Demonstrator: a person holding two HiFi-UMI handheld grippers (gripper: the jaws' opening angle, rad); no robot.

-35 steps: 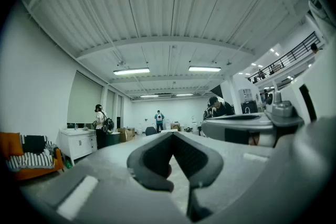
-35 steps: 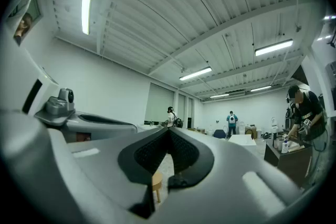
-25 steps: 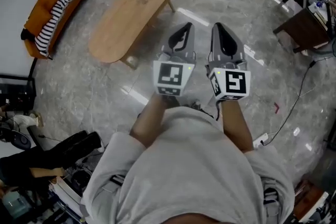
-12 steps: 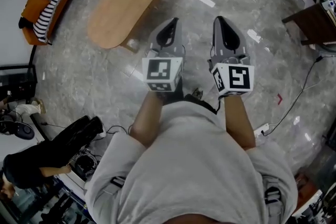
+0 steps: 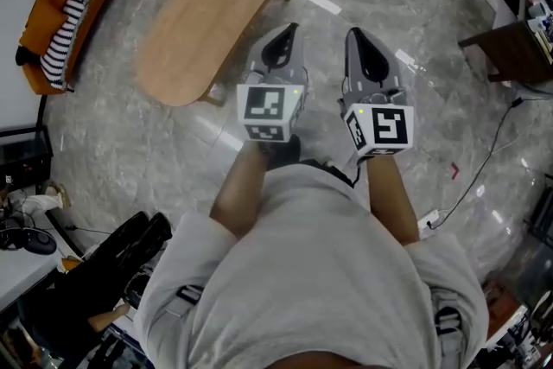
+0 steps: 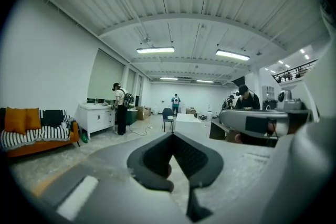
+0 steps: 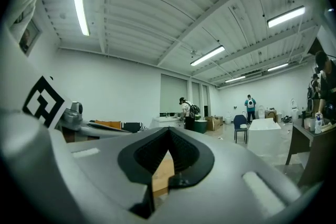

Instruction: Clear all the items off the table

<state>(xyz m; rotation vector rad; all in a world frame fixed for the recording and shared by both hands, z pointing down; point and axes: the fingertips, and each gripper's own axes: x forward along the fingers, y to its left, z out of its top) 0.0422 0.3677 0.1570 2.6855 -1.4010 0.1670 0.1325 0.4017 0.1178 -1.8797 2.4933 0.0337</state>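
Observation:
A light wooden oval coffee table (image 5: 207, 13) stands on the marble floor ahead and to the left, in the head view. Its top looks bare apart from a faint mark. My left gripper (image 5: 284, 30) and right gripper (image 5: 355, 34) are held side by side in front of the body, above the floor to the right of the table. Both are shut with nothing between the jaws. In the left gripper view the left gripper (image 6: 172, 134) points into the room. The right gripper (image 7: 169, 129) shows a strip of the wooden table (image 7: 163, 173) through its jaw opening.
An orange sofa (image 5: 69, 4) with a striped blanket lies beyond the table at the left. A dark desk (image 5: 514, 43) stands at the right, with a cable (image 5: 484, 168) and power strip (image 5: 429, 225) on the floor. Black clutter (image 5: 95, 272) sits at lower left. People (image 6: 119, 107) stand far off.
Both grippers have risen slightly in the head view and stay shut. The view has shifted a little, so the table and sofa sit slightly higher and further left.

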